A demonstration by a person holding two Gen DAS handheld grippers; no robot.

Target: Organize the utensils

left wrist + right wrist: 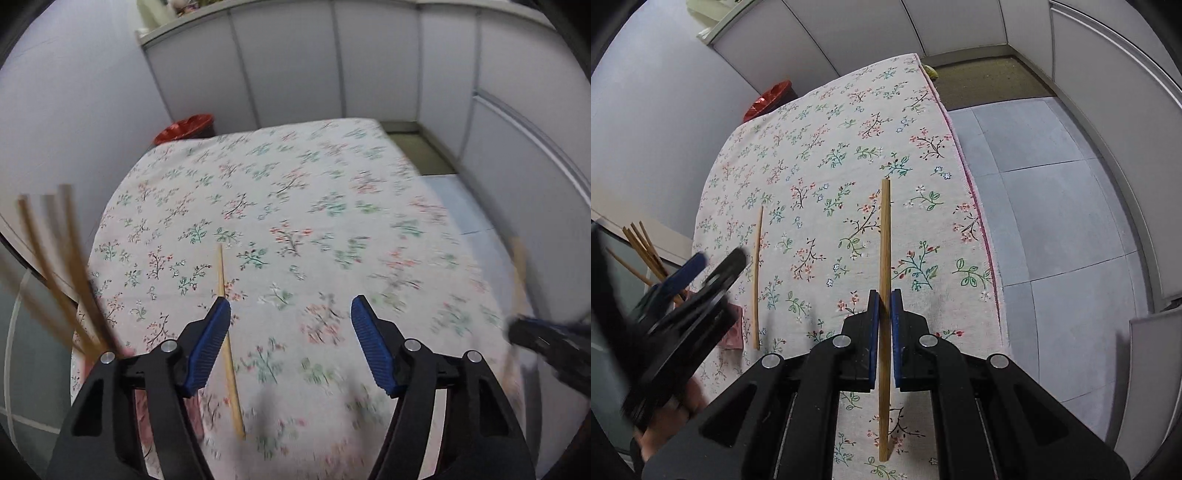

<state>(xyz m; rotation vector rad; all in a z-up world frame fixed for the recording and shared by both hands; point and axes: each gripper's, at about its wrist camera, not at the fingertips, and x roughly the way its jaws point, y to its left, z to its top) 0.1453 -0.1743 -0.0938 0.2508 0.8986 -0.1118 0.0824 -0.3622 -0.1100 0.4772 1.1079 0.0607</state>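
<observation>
Here: right gripper (885, 306) clenched on one chopstick (885, 236), lifted above the cloth. Left gripper (290, 314) spread wide, gripping nothing. A second chopstick (229, 365) lies flat on the floral tablecloth (295, 206), just beside the left gripper's fingers. At the table's left edge, several more chopsticks (642, 247) stand bundled; their holder is mostly hidden. Beyond: grey tiled floor (1052, 221), red bin (184, 127), pale partition panels (295, 62).

No text, label, brand or number can be read anywhere
</observation>
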